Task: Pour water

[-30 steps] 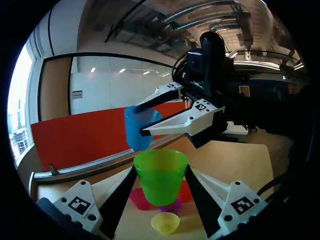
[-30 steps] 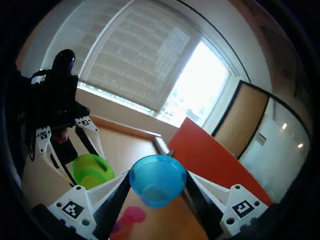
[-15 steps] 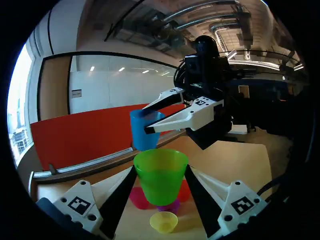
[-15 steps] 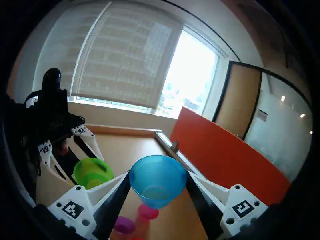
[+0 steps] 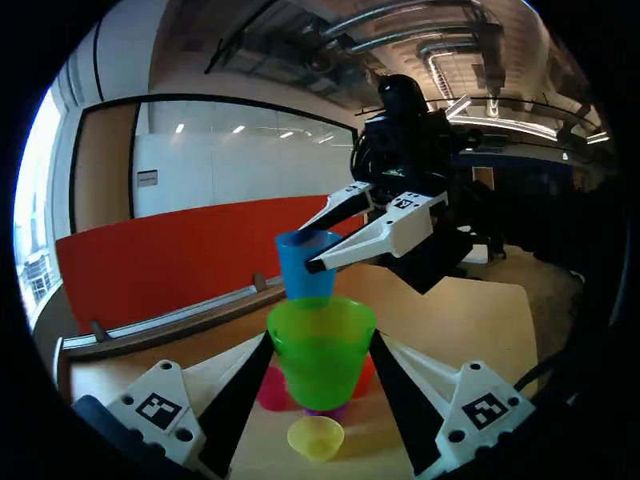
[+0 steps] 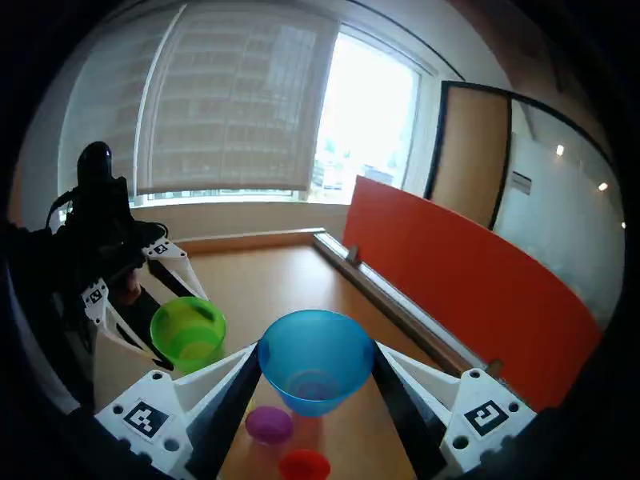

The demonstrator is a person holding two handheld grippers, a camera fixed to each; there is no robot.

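Note:
My left gripper (image 5: 322, 364) is shut on a translucent green cup (image 5: 322, 350), held upright above the wooden table (image 5: 472, 320). Just beyond it, the right gripper (image 5: 312, 250) holds a blue cup (image 5: 302, 266) nearly level with the green rim. In the right gripper view, my right gripper (image 6: 316, 368) is shut on that blue cup (image 6: 315, 360), upright and seen from above. To its left there, the left gripper (image 6: 164, 316) holds the green cup (image 6: 188, 332), with a little liquid at the bottom.
Small cups stand on the table below: pink (image 5: 272, 390), yellow (image 5: 316, 437), purple (image 6: 269, 424) and red (image 6: 304, 464). An orange partition (image 5: 160, 256) with a metal rail (image 5: 176, 320) runs along the table's far edge. A window with blinds (image 6: 232, 104) lies behind.
The blue cup has swung from tilted back to upright and come closer to the green cup, dropping a little. The left gripper with the green cup has barely moved.

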